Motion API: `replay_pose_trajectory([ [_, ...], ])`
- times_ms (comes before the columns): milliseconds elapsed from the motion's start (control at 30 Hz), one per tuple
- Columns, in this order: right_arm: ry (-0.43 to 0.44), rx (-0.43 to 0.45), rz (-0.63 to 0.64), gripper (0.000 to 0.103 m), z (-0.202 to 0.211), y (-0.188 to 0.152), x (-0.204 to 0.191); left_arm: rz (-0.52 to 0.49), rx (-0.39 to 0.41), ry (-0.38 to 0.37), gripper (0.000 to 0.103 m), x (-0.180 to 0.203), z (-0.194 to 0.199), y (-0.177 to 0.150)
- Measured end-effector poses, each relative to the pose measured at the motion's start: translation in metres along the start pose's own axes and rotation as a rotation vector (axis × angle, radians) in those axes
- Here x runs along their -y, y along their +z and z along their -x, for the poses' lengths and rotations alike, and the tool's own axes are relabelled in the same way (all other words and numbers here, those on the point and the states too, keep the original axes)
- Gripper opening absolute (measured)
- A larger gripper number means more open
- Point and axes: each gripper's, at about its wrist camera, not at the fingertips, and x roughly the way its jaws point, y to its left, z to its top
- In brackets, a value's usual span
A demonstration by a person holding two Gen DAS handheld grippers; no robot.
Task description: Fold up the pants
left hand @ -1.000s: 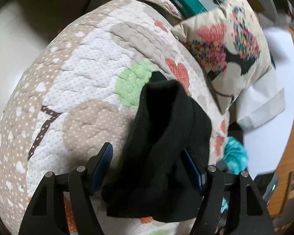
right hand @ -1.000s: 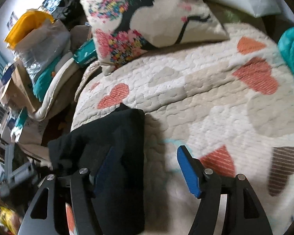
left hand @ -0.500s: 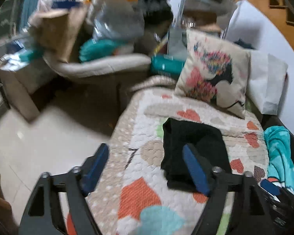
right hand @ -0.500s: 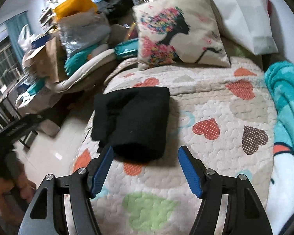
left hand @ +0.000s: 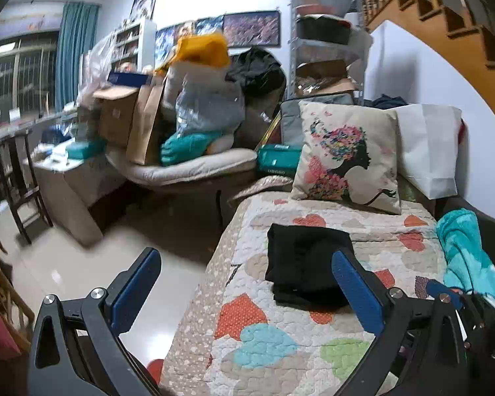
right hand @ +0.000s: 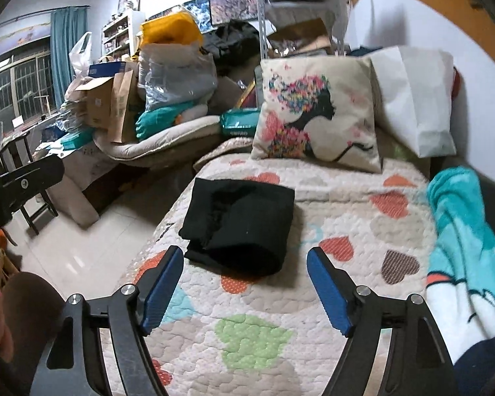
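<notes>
The black pants (left hand: 305, 260) (right hand: 241, 222) lie folded into a compact rectangle on the heart-patterned quilt (left hand: 280, 340) (right hand: 343, 217), near its left edge. My left gripper (left hand: 247, 287) hangs well back from the bundle, its jaws opening wide with nothing between the blue pads. In the right wrist view my right gripper (right hand: 246, 285) also stands off the pants, jaws opening and empty, with the bundle just beyond its fingertips. Part of the left gripper's black body (right hand: 19, 184) shows at that view's left edge.
A printed cushion (left hand: 346, 155) (right hand: 316, 112) and a white pillow (left hand: 429, 145) lean at the quilt's far end. A teal blanket (left hand: 465, 254) (right hand: 462, 250) lies along the right side. Left of the quilt is tiled floor (left hand: 92, 274), then an armchair piled with bags and boxes (left hand: 188, 112).
The left gripper let go of the pants and both grippers pulled back and up. The folded bundle now rests alone on the quilt, and both pairs of jaws stand wider.
</notes>
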Motion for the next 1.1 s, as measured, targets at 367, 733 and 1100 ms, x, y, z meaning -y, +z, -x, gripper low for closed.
replay_pose_trajectory([
  [367, -0.026, 0.011, -0.026, 0.085, 0.004, -0.002, 0.007, -0.065, -0.052, -0.065, 0.103, 0.020, 0.000, -0.011],
  [733, -0.042, -0.048, -0.069, 0.086, -0.016, -0.008, 0.018, -0.060, -0.134, -0.096, 0.103, 0.022, -0.026, -0.022],
  [1100, -0.049, -0.103, -0.066, 0.086, -0.040, -0.014, 0.017, -0.062, -0.231, -0.122, 0.103, 0.024, -0.066, -0.033],
])
